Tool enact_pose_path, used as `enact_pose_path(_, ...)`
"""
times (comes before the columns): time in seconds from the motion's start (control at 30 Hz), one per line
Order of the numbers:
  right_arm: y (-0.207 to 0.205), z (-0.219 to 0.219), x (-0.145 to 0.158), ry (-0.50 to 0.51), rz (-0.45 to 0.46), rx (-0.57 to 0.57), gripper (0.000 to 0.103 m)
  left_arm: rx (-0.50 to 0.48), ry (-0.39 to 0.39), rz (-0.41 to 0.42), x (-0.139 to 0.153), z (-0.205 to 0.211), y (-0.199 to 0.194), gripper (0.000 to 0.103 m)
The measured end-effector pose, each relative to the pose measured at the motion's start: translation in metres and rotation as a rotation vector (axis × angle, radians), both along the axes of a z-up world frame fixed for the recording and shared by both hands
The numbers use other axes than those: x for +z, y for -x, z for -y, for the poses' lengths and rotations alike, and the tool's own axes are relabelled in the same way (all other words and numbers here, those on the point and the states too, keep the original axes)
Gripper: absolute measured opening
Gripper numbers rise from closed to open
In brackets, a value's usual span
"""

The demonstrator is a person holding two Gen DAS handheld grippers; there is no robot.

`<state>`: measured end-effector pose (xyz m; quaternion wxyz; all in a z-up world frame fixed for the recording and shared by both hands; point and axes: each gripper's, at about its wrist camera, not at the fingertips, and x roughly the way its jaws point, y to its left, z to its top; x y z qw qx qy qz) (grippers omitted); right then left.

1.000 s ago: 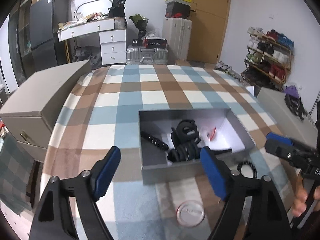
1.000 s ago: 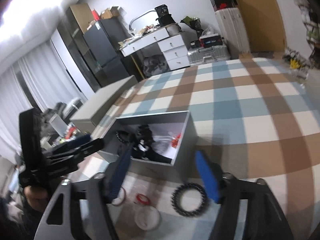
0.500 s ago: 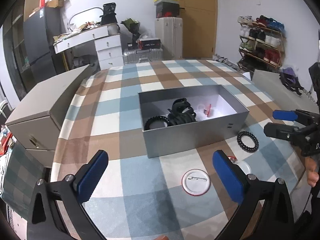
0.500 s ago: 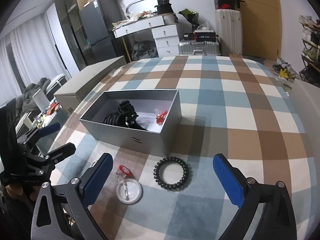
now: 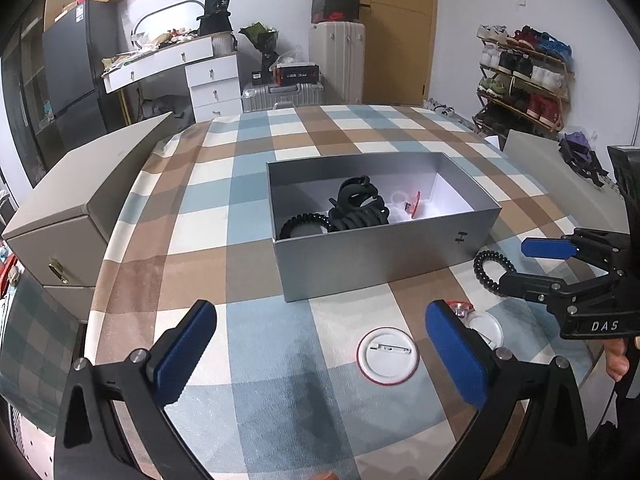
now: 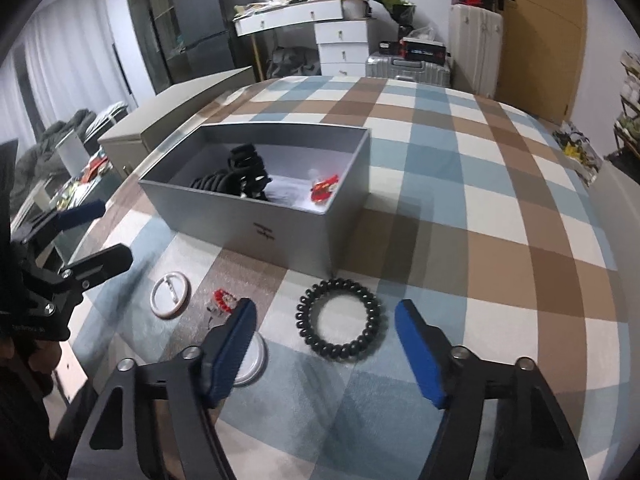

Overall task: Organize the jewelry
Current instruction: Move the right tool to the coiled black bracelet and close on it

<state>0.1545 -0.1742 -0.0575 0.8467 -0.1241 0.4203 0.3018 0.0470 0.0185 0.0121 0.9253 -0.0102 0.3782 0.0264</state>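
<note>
An open grey box [image 5: 384,258] [image 6: 256,220] stands on the checked tablecloth, holding black hair ties and a claw clip [image 5: 356,210] [image 6: 240,178] and a small red piece [image 6: 324,189]. A black coil hair tie [image 6: 338,317] [image 5: 486,268] lies in front of the box, just ahead of my open, empty right gripper [image 6: 326,344]. A white round badge [image 5: 387,355] [image 6: 170,294], a red trinket [image 6: 223,300] and a second white disc [image 6: 252,360] lie nearby. My left gripper [image 5: 320,352] is open and empty, short of the badge.
A grey drawer cabinet [image 5: 80,200] stands at the table's left edge. A desk, fridge, suitcases and shoe rack [image 5: 524,76] line the room behind. The checked cloth [image 6: 500,200] stretches right of the box.
Both grippers have pulled back from the box toward the near table edge. The right gripper has come lower, over the black coil hair tie, and narrowed somewhat.
</note>
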Motion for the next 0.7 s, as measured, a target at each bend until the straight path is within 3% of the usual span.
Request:
enact_pose_path(0.13,0.005,-0.004,0.003,-0.012,0.014,0.03,0.053,0.001,-0.002,-0.005,-0.001,0.0,0.0,0.102)
enact_pose_path(0.23,0.008,-0.008,0.0,-0.023,-0.009,0.065,0.037,0.003,0.0,-0.016,-0.004,0.0,0.0,0.102)
enact_pose_path(0.7,0.003,-0.02,-0.019,0.075,0.017,0.041,0.031,-0.006,0.011,-0.037,-0.007,0.002,-0.001,0.102)
